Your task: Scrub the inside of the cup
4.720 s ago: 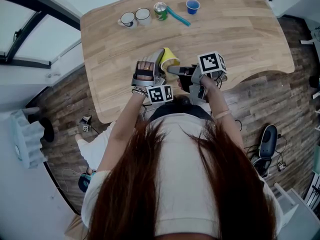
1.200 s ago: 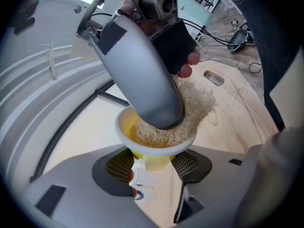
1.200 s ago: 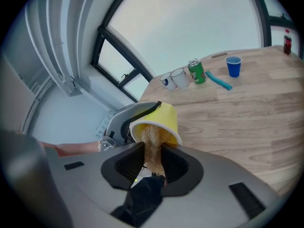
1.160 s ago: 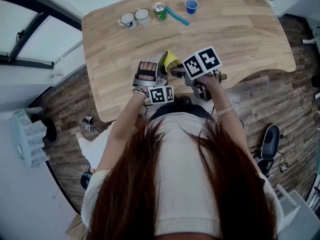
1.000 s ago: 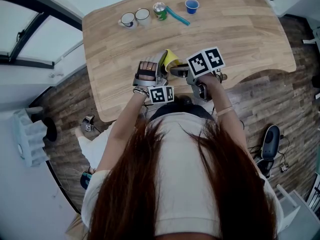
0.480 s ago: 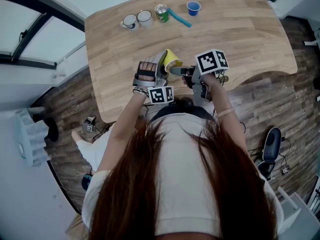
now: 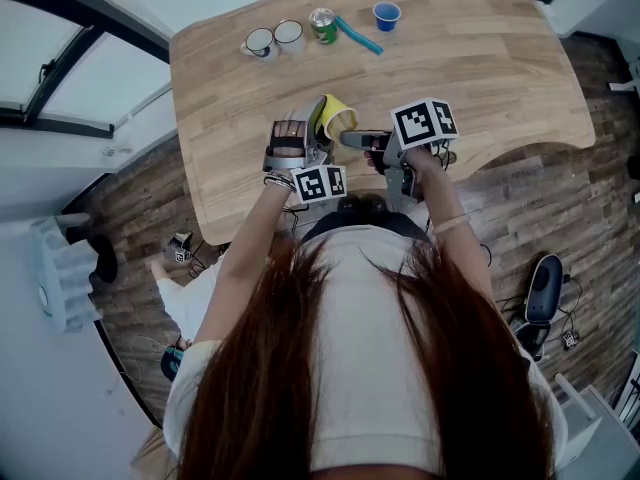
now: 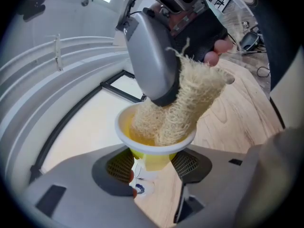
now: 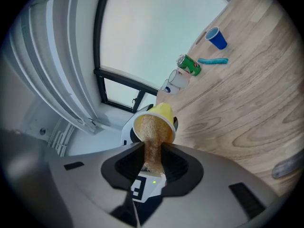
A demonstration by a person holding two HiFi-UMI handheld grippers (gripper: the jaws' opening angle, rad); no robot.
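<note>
Here, over the near edge of the wooden bench (image 7: 480, 78), the left tongs (image 8: 154, 167) stand clamped on the base of a yellow cup (image 8: 128, 131), its mouth tipped toward the right tongs (image 9: 152, 164), which are closed on a loofah scrubber (image 9: 151, 133) whose free end is stuffed inside the cup. A good scrub likely means holding the cup steady while twisting and pumping the loofah against wall and floor, without levering the cup from its grip.

Left tool (image 8: 152, 167) and right tool (image 9: 152, 163): grey shells, black-and-white marker cubes (image 7: 424, 124). I'm wearing a white short-sleeved top (image 7: 370, 318). Long reddish-brown hair (image 7: 300, 368), bracelet (image 7: 277, 180) at the left wrist.
</note>
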